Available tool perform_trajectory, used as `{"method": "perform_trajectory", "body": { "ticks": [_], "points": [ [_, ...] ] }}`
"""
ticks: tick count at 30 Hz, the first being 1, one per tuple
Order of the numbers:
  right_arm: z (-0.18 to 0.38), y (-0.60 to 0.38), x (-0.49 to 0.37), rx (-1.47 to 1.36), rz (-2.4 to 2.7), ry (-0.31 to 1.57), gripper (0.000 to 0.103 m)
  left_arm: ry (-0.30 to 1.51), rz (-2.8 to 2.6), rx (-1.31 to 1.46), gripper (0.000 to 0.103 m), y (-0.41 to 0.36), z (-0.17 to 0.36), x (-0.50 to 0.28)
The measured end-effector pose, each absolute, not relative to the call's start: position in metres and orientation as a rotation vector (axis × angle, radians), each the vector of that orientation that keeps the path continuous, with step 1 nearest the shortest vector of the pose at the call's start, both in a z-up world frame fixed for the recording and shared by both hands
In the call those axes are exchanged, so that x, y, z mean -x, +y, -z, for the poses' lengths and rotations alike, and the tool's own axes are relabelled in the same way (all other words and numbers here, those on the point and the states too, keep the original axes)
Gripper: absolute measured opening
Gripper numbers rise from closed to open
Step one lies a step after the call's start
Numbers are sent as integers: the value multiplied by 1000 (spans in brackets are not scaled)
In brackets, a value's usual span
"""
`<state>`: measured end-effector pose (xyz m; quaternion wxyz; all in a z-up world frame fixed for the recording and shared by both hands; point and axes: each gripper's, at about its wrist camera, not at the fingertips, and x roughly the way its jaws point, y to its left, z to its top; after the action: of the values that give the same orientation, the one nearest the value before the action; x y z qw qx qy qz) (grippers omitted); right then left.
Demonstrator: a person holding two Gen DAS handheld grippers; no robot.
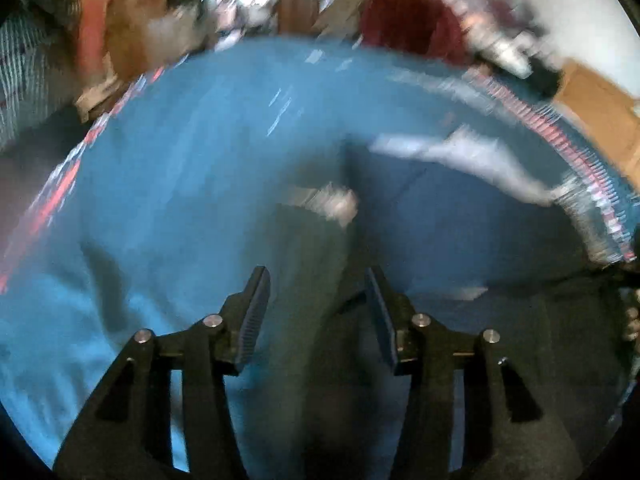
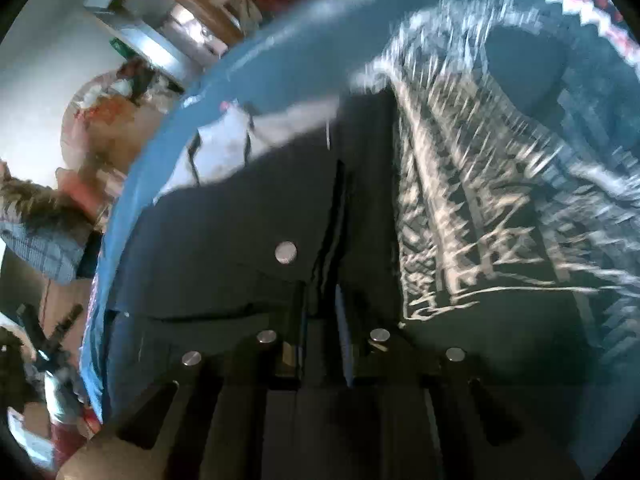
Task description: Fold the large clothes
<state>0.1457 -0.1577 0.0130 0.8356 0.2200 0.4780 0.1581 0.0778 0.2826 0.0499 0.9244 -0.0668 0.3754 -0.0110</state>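
A dark navy garment lies on a blue cloth-covered surface, with a white lining at its collar, a metal snap and a large white printed pattern. My right gripper is shut on a fold of this dark fabric, which runs up between the fingers. In the blurred left wrist view, the garment spreads to the right with a white strip showing. My left gripper hovers open over its left edge, holding nothing.
The blue cloth has a red-and-white patterned border along its edges. A dark red object and cluttered shelves stand beyond the far edge. A person's checked sleeve shows at the left. Both views are motion-blurred.
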Motion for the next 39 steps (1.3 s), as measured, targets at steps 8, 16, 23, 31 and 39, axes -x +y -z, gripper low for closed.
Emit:
{"method": "perform_trajectory", "body": {
  "ticks": [8, 16, 23, 31, 39],
  "points": [
    [-49, -113, -152, -456, -411, 918, 19, 1019, 53, 158, 46, 265, 48, -189],
    [-39, 70, -253, -339, -738, 1032, 19, 888, -114, 270, 39, 318, 16, -145],
    [24, 199, -309, -264, -818, 1216, 0, 863, -104, 415, 48, 337, 14, -89],
    [-24, 264, -185, 30, -1114, 1095, 12, 804, -123, 554, 55, 370, 18, -35],
    [8, 348, -189, 44, -1169, 1176, 0, 805, -63, 566, 60, 349, 22, -39]
  ]
}}
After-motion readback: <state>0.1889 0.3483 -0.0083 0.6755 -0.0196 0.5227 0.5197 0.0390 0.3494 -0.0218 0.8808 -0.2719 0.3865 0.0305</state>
